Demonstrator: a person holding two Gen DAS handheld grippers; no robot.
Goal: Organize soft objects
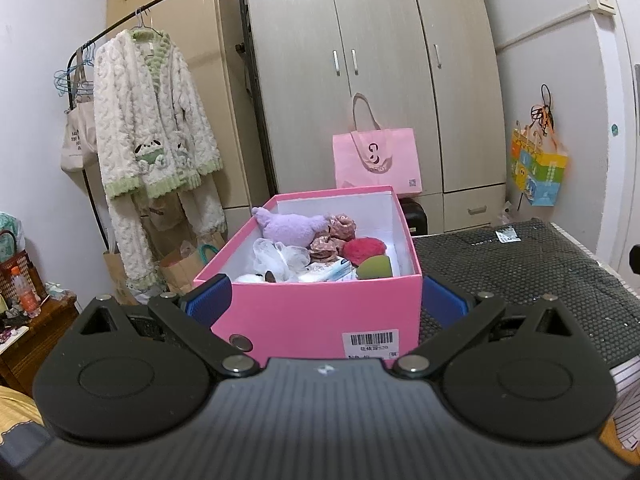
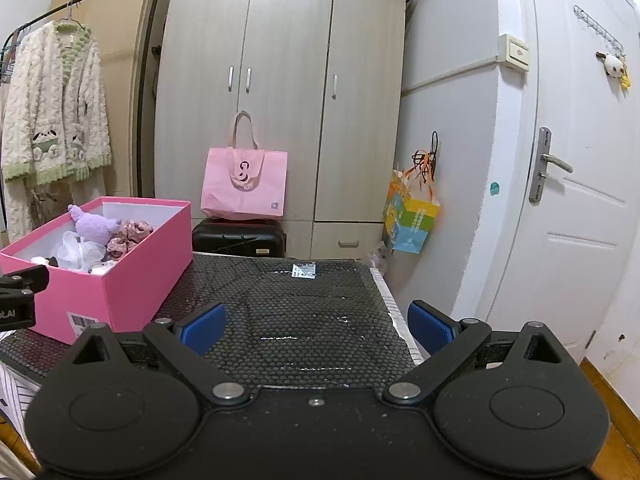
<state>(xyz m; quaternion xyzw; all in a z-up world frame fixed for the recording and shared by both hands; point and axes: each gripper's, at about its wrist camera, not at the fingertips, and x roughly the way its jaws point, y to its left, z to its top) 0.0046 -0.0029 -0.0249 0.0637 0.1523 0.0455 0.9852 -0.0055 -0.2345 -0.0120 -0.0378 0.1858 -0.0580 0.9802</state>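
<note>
A pink box (image 1: 316, 316) stands on the black mesh-covered table (image 1: 520, 272). Inside lie a purple plush (image 1: 288, 226), a white mesh puff (image 1: 276, 256), pink scrunchies (image 1: 334, 236), a red fluffy ball (image 1: 364, 250) and a green sponge (image 1: 374, 268). My left gripper (image 1: 326, 300) is open wide, its blue pads (image 1: 208, 300) flanking the box's near end; I cannot tell whether they touch it. In the right wrist view the pink box (image 2: 132, 276) sits at the left. My right gripper (image 2: 318, 326) hangs open over the bare mat with nothing between its fingers.
Behind the table stand a black suitcase (image 2: 240, 238) with a pink tote bag (image 2: 244, 184) on it and a beige wardrobe (image 2: 280, 100). A clothes rack with a fleece robe (image 1: 152, 120) is at left. A white door (image 2: 580, 180) and a colourful hanging bag (image 2: 412, 220) are at right.
</note>
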